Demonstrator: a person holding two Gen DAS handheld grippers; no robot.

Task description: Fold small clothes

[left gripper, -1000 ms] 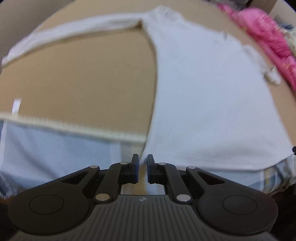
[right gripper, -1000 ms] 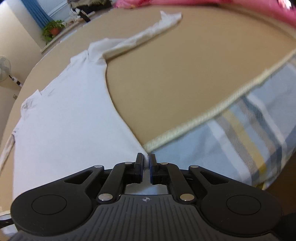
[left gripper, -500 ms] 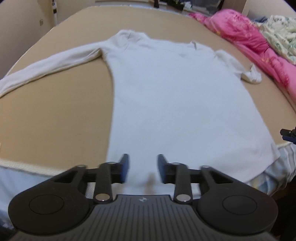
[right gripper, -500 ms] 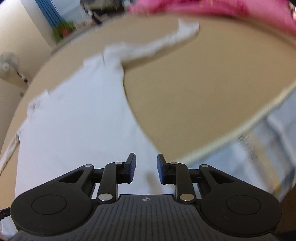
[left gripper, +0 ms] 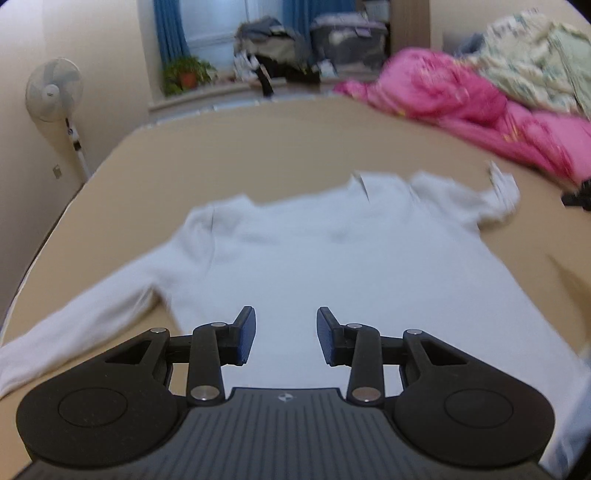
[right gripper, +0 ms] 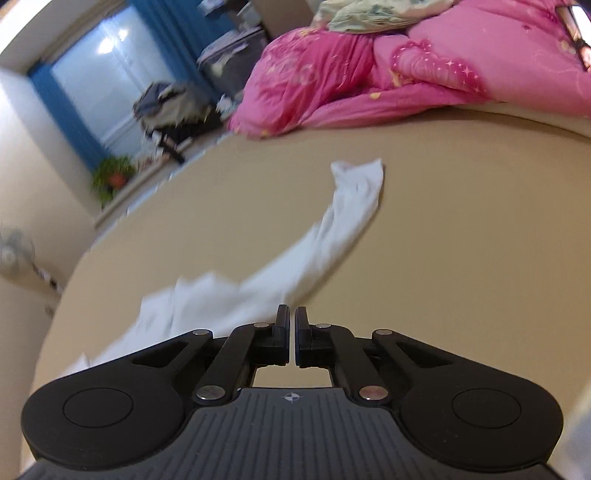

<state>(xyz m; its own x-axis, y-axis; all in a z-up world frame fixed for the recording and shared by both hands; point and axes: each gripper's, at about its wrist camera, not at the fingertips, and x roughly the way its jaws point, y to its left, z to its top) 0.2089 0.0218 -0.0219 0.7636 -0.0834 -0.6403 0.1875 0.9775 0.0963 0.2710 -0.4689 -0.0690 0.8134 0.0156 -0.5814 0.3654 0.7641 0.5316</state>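
Left wrist view: my left hand-held gripper (left gripper: 286,334) hovers open, the right hand-held gripper (right gripper: 291,336) empty and closed, over a light, limp white long-sleeved top (left gripper: 351,266) on the bed (left gripper: 258,147), probably best pinched at a sleeve cuff (right gripper: 356,173).

Both views are lit softly and evenly; the brightest source is seen at the window (right gripper: 107,70), which is blown out to a pale glare between the blue curtains (left gripper: 168,31). Motion blur is spread over the white shirt (left gripper: 332,258), the pink duvet (left gripper: 480,110) and the room behind, while the gripper bodies are rendered sharp. Strong fisheye bending is seen at the borders, and the corners are vignetted black. Shadows are faint
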